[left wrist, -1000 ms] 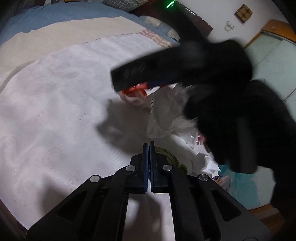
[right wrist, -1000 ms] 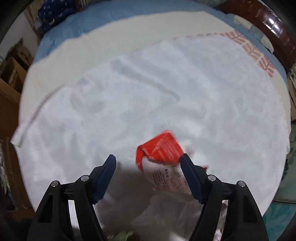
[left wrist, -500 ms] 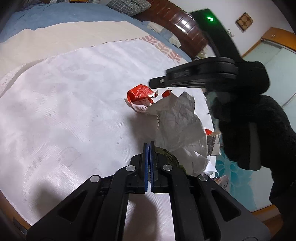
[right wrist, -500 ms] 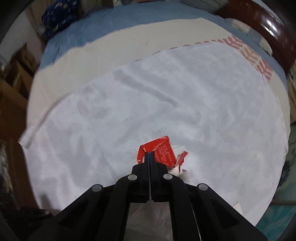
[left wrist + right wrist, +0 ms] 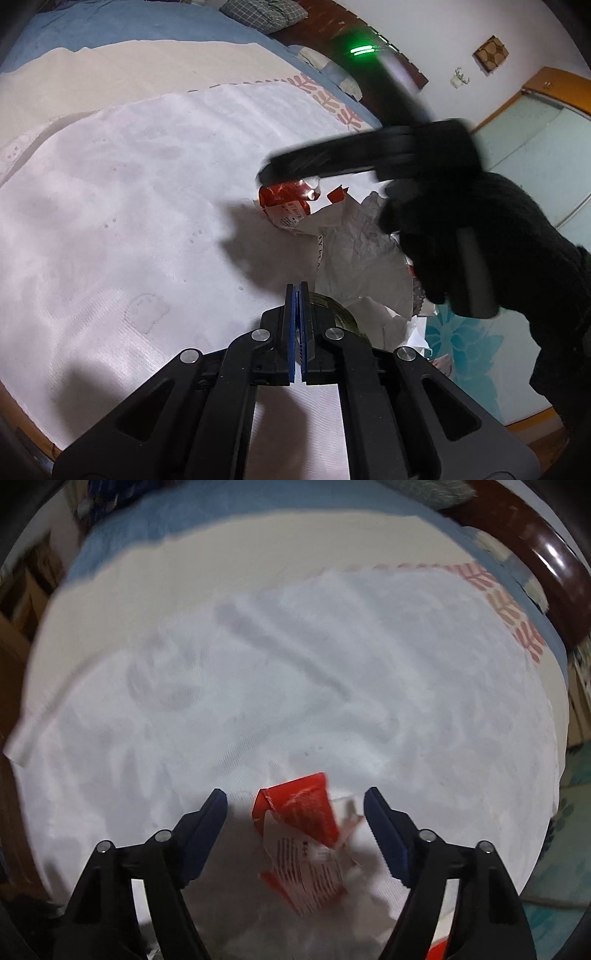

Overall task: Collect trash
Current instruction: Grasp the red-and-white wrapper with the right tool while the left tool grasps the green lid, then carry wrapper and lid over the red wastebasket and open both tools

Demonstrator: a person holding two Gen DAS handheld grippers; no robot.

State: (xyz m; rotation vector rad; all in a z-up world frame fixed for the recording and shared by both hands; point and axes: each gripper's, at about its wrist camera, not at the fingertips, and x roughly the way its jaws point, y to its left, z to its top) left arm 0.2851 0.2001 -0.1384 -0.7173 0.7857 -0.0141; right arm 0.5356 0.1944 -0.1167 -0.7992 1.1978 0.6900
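Observation:
A torn red and white wrapper (image 5: 286, 206) (image 5: 301, 836) lies on the white towel (image 5: 129, 221) at the top of a heap of crumpled white paper (image 5: 364, 251). My right gripper (image 5: 295, 808) is open, its blue pads on either side of the wrapper; in the left wrist view it (image 5: 266, 175) hovers blurred just above it. My left gripper (image 5: 298, 295) is shut and empty, low over the towel near a dark green object (image 5: 334, 310) at the heap's near edge.
The towel lies on a cream sheet (image 5: 110, 70) and blue bedding (image 5: 110, 26). A dark wooden headboard (image 5: 532, 554) is at the far right. Teal floor (image 5: 472, 354) and the wooden bed edge (image 5: 528, 424) lie to the right.
My right gripper was open a second ago, shut half a second ago above the wrapper, and is open again now, lower around the wrapper. My left gripper stayed shut and still.

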